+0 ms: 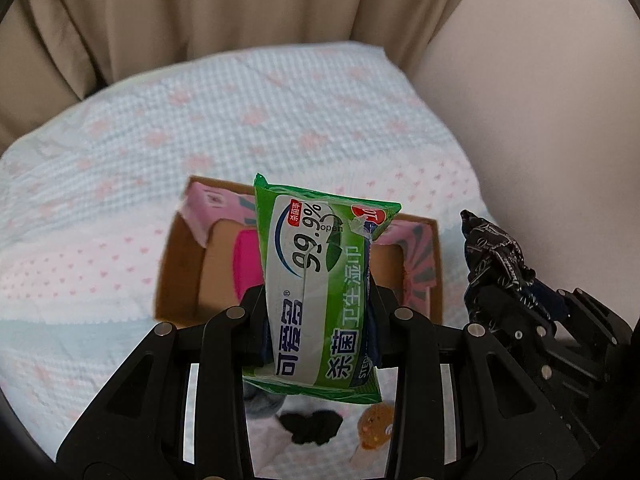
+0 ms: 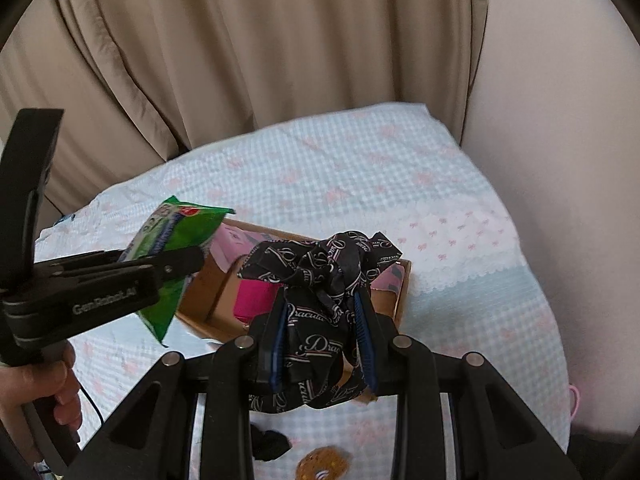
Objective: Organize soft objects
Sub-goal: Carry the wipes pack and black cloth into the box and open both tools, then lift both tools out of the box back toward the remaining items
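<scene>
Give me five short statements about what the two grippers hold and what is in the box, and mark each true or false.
1. The left gripper is clamped on a green wet-wipes pack. True.
2. The right gripper is empty, its jaws wide open. False: its jaws are shut on a black printed ribbon bow.
3. The cardboard box lies on the bedspread. True.
4. The wipes pack already lies inside the box. False: it is held up in front of the box.
5. Something bright pink is already in the box. True.
</scene>
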Action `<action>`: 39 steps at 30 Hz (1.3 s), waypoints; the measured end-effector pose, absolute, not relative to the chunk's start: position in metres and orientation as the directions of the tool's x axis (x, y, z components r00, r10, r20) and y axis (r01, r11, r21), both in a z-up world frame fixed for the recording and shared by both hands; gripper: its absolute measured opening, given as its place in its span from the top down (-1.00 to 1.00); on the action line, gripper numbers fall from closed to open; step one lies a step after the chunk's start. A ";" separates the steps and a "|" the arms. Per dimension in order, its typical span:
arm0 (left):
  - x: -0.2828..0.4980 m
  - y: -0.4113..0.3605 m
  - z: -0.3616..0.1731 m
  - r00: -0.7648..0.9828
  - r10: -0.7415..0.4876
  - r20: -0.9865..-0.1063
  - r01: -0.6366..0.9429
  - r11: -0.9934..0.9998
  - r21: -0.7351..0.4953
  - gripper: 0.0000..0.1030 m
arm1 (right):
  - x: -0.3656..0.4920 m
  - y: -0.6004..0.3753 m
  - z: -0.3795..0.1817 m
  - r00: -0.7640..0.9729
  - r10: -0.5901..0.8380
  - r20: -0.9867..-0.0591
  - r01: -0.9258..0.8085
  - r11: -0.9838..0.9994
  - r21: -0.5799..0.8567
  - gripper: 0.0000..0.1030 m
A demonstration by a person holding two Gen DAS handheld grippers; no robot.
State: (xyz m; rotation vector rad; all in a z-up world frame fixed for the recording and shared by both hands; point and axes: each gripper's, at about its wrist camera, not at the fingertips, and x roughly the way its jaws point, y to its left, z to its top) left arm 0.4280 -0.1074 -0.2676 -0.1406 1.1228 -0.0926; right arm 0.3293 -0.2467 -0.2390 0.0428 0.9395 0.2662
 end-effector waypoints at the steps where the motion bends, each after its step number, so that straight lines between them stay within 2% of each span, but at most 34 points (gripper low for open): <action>1: 0.437 -0.113 -0.280 0.406 -0.146 -0.902 0.002 0.987 -0.159 0.40 | 0.335 -0.249 -0.244 0.551 0.248 -0.796 -0.208 0.965 0.157 0.46; 10: 0.483 -0.124 -0.357 0.269 -0.118 -0.956 0.008 0.993 -0.120 0.40 | 0.365 -0.255 -0.306 0.453 0.295 -0.842 -0.211 0.952 0.220 0.46; 16: 0.493 -0.127 -0.382 0.224 -0.104 -0.969 0.026 0.995 -0.100 0.40 | 0.377 -0.253 -0.338 0.406 0.297 -0.864 -0.198 0.952 0.235 0.45; 20: 0.500 -0.130 -0.387 0.225 -0.094 -0.970 0.046 0.995 -0.086 0.38 | 0.379 -0.247 -0.348 0.403 0.265 -0.876 -0.213 0.958 0.192 0.45; 21: 0.501 -0.131 -0.387 0.224 -0.091 -0.970 0.049 0.995 -0.082 0.32 | 0.379 -0.247 -0.350 0.410 0.253 -0.877 -0.211 0.961 0.178 0.45; 22: 0.504 -0.132 -0.388 0.224 -0.085 -0.971 0.049 0.996 -0.076 0.00 | 0.380 -0.246 -0.351 0.413 0.245 -0.877 -0.210 0.963 0.170 0.42; 23: 0.505 -0.132 -0.388 0.224 -0.080 -0.971 0.048 0.996 -0.071 -0.36 | 0.380 -0.246 -0.353 0.412 0.233 -0.881 -0.210 0.965 0.157 0.31; 24: 0.507 -0.133 -0.388 0.227 -0.071 -0.971 0.048 0.997 -0.061 -0.97 | 0.381 -0.245 -0.354 0.409 0.230 -0.883 -0.210 0.966 0.154 0.10; 25: 0.507 -0.134 -0.385 0.243 -0.061 -0.968 0.052 0.997 -0.050 -1.00 | 0.380 -0.246 -0.356 0.412 0.236 -0.880 -0.212 0.964 0.159 -0.01; 26: 0.508 -0.134 -0.383 0.257 -0.062 -0.964 0.058 0.997 -0.049 -1.00 | 0.379 -0.246 -0.356 0.417 0.241 -0.876 -0.217 0.963 0.162 -0.30; 27: 0.508 -0.134 -0.381 0.263 -0.065 -0.963 0.061 0.997 -0.051 -1.00 | 0.379 -0.246 -0.357 0.423 0.245 -0.873 -0.223 0.961 0.161 -0.68; 29: 0.508 -0.133 -0.379 0.264 -0.067 -0.962 0.055 0.997 -0.054 -1.00 | 0.376 -0.247 -0.357 0.430 0.264 -0.863 -0.239 0.955 0.174 -0.96; 39: 0.495 -0.128 -0.360 0.270 -0.059 -0.961 0.050 0.998 -0.048 -1.00 | 0.367 -0.247 -0.345 0.469 0.281 -0.837 -0.263 0.950 0.171 -0.97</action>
